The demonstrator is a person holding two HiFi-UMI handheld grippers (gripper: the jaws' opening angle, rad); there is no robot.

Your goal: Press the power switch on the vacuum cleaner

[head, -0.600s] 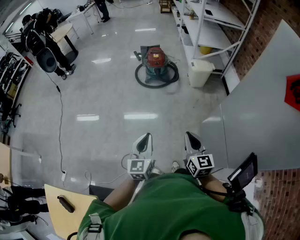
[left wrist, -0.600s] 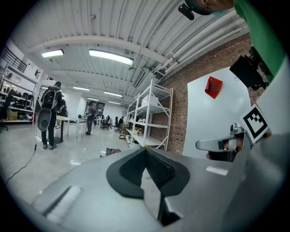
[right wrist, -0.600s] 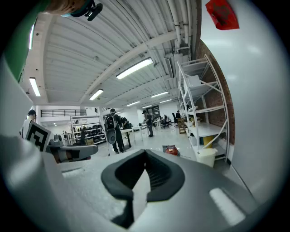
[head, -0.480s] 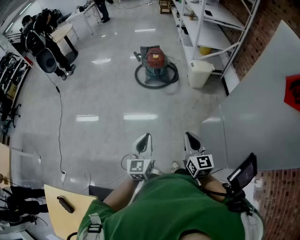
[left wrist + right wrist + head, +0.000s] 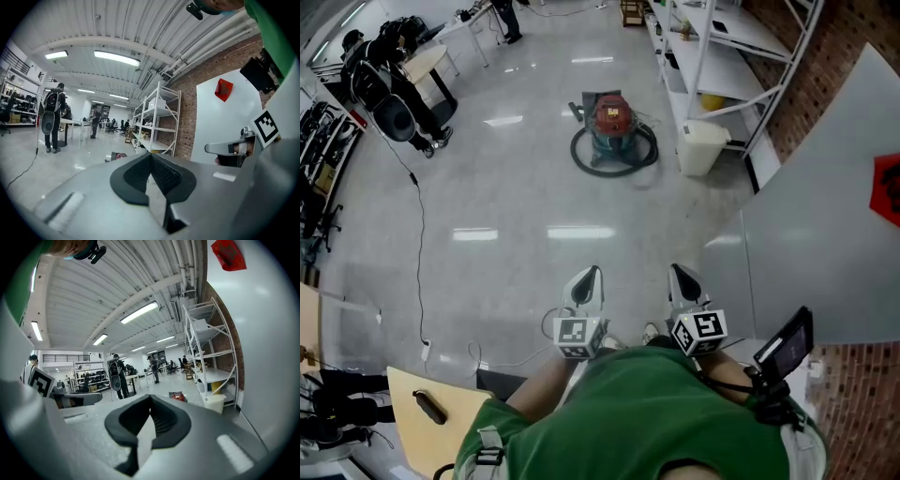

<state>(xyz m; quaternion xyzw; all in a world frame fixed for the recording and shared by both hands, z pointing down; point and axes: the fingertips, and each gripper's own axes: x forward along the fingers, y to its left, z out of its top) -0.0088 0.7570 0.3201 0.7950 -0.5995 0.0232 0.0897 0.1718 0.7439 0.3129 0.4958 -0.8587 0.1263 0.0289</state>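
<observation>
The vacuum cleaner stands far off on the shiny floor, with a red top, a teal body and a black hose coiled round it. In the right gripper view the vacuum cleaner is a small red shape just beyond the jaw tips. In the left gripper view it is a small dim shape. My left gripper and right gripper are held side by side close to the person's body, pointing towards the vacuum. Both are shut, the pads meeting at the tips with nothing between them. The power switch is too small to make out.
White shelving runs along the right wall with a white bin at its foot. A large white panel leans on the right. A person with a backpack stands by a desk at the upper left. A cable trails across the floor.
</observation>
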